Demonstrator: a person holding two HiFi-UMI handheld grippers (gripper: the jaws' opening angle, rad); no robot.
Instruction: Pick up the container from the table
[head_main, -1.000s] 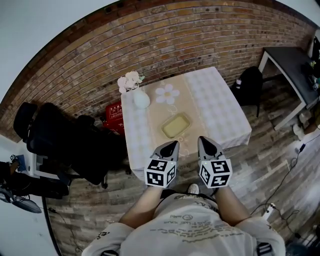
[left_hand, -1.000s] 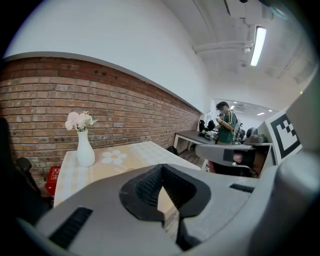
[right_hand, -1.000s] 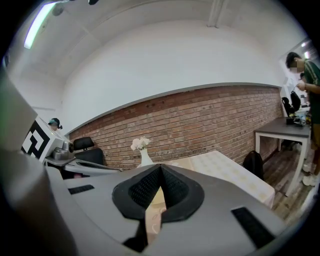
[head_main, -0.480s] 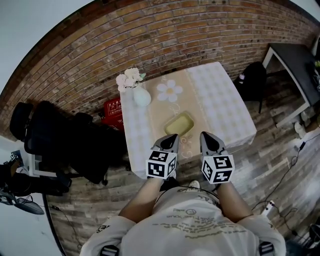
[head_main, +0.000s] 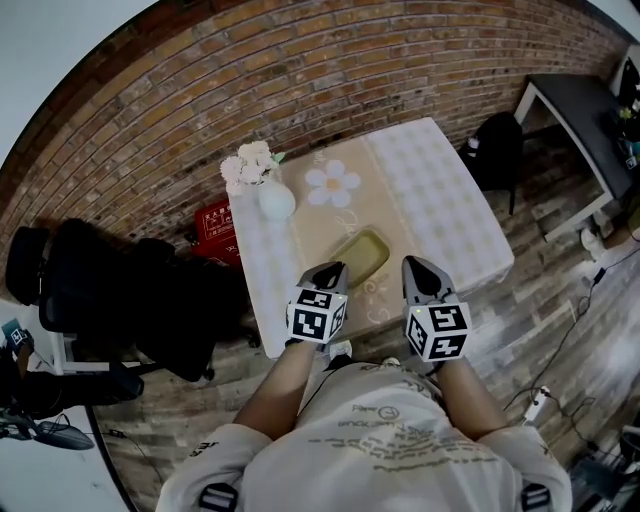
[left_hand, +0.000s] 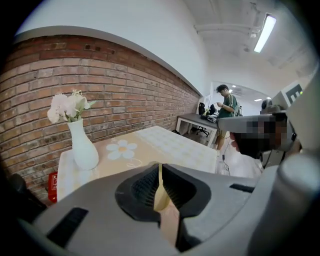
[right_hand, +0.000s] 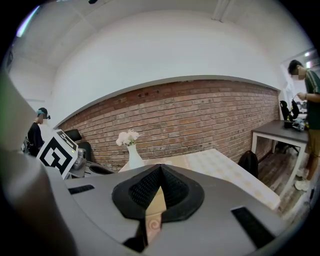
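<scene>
**Both grippers closed at the table's near edge, container resting on the cloth**

A brick wall (head_main: 300, 70) runs behind the scene, above a wood-plank floor (head_main: 540, 300); against the wall stands a square table (head_main: 450, 210) under a pale checked cloth with a beige band down its middle; black office chairs (head_main: 100, 290) crowd the left side and a dark desk (head_main: 575, 110) sits well apart at the right. The left gripper (head_main: 333, 270) and the right gripper (head_main: 418, 266) are held side by side over the table's near edge, each with its jaws pressed together and nothing between them. The container (head_main: 362, 255), a shallow yellowish rectangular tray, lies on the beige band near that edge, between the two grippers and closer to the left one, whose tip is at the tray's near corner; whether they touch cannot be told. Farther back a white vase (head_main: 276, 200) of pale flowers (head_main: 245, 162) stands upright at the left corner, a daisy motif (head_main: 333, 182) just beside it.
</scene>
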